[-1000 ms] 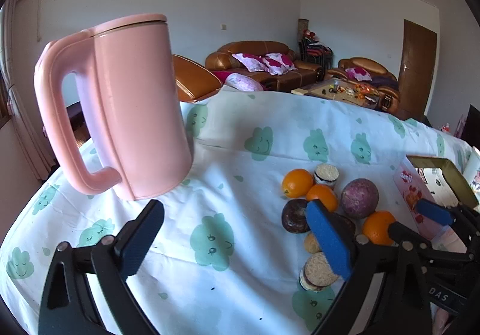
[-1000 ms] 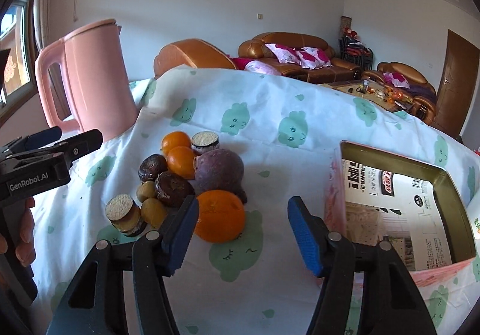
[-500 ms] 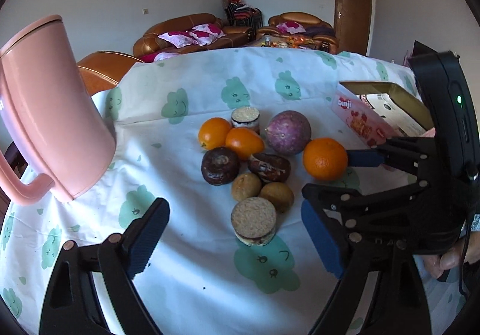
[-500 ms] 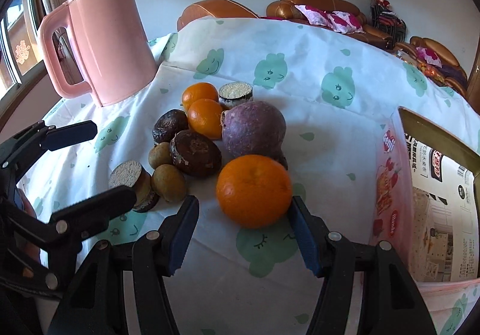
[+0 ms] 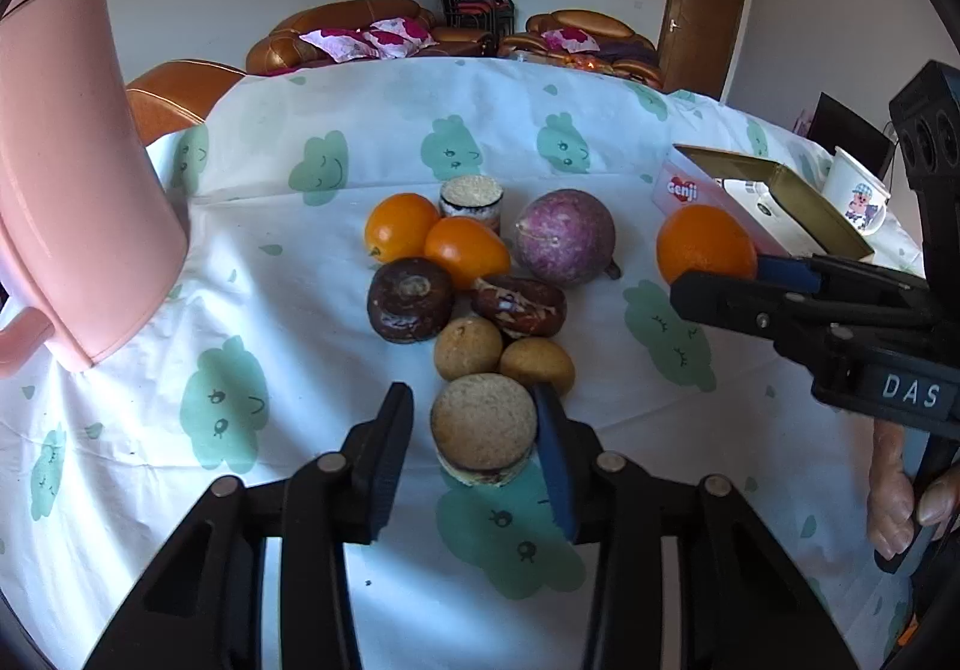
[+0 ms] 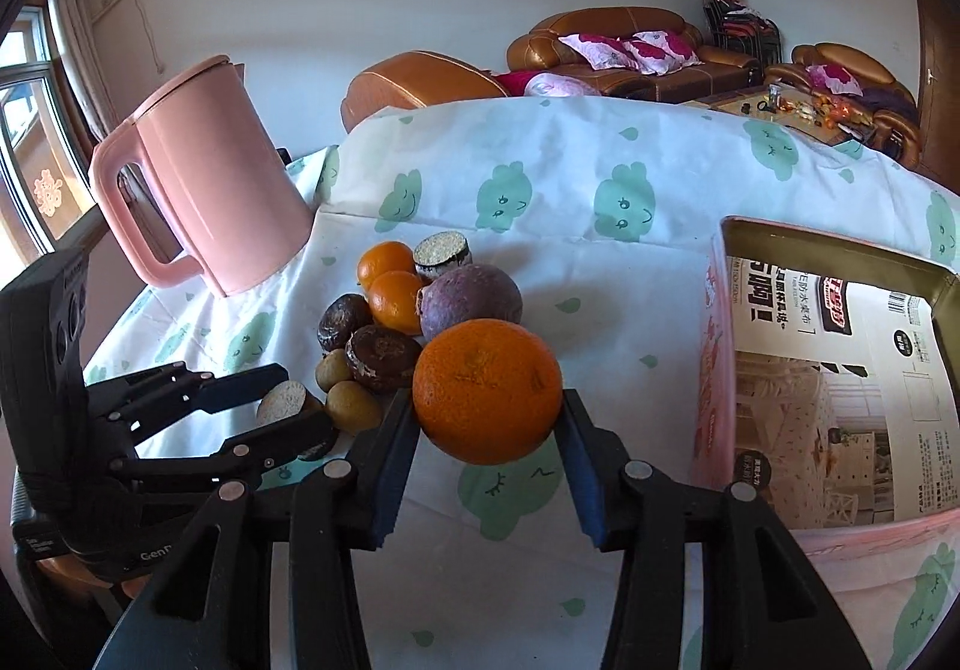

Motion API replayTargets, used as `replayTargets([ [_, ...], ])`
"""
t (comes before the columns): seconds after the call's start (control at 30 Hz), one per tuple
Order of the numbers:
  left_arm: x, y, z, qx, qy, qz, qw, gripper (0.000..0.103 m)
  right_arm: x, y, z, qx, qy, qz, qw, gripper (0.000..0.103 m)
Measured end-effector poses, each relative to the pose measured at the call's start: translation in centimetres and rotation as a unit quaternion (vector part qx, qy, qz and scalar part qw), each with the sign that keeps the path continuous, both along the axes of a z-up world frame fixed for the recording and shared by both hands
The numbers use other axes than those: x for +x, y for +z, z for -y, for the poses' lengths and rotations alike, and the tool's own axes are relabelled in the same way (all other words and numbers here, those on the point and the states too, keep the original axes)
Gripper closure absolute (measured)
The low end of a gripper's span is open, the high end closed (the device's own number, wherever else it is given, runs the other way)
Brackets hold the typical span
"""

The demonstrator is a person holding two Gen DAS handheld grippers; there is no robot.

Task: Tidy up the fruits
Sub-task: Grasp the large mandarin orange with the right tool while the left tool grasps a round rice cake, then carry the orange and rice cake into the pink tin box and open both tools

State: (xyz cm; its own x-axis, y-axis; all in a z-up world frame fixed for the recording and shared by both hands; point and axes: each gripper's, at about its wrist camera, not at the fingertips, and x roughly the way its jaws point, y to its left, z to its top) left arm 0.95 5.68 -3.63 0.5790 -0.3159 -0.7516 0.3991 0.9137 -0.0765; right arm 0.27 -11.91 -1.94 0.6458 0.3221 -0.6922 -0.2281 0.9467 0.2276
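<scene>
A heap of fruit lies on the cloud-print cloth (image 5: 252,274): two small oranges (image 5: 401,225), a purple fruit (image 5: 565,237), dark brown fruits (image 5: 410,299), small tan fruits (image 5: 468,347) and cut round pieces. My left gripper (image 5: 474,442) has its jaws around the near cut round piece (image 5: 483,423); the right pad touches it, the left pad stands a little apart. My right gripper (image 6: 487,439) is shut on the big orange (image 6: 487,391), which also shows in the left wrist view (image 5: 705,244). The pink tin box (image 6: 834,370) stands open at the right.
A pink kettle (image 6: 204,190) stands at the left back of the table. A small white cup (image 5: 855,196) stands behind the tin box. The table's far edge drops off toward sofas.
My left gripper has moved in over the near cut round piece and narrowed around it. My right gripper has closed on the big orange.
</scene>
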Motion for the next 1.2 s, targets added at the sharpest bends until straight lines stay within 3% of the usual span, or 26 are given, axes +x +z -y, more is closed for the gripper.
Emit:
replayTargets([
  [0.13,0.6,-0.7,0.2,0.002,0.001,-0.020,0.9998,0.068,0.0,-0.3,-0.3,0.000,0.002,-0.006,1.000,0.055],
  [0.3,0.4,-0.4,-0.4,-0.003,0.020,-0.012,0.9997,0.068,-0.7,0.2,0.0,-0.001,0.005,0.008,1.000,0.055],
  [0.5,-1.2,1.9,-3.2,-0.052,0.101,0.067,0.9912,0.068,-2.1,2.7,2.1,0.020,-0.020,0.062,0.998,0.055],
  [0.6,-2.2,3.5,-2.6,-0.067,0.115,0.105,0.9856,0.068,-2.6,4.0,4.1,0.019,-0.052,0.089,0.994,0.055],
  [0.83,-2.7,5.9,4.7,-0.058,0.072,0.153,0.9839,0.068,-2.8,4.3,9.8,-0.019,-0.120,0.101,0.987,0.055],
  [1.07,-1.5,5.2,14.2,-0.041,0.010,0.141,0.9892,0.068,-2.1,3.2,15.9,-0.052,-0.172,0.080,0.980,0.055],
  [1.2,-0.2,4.7,18.0,-0.057,-0.005,0.113,0.9920,0.068,-1.7,2.2,18.1,-0.072,-0.183,0.065,0.978,0.055],
])
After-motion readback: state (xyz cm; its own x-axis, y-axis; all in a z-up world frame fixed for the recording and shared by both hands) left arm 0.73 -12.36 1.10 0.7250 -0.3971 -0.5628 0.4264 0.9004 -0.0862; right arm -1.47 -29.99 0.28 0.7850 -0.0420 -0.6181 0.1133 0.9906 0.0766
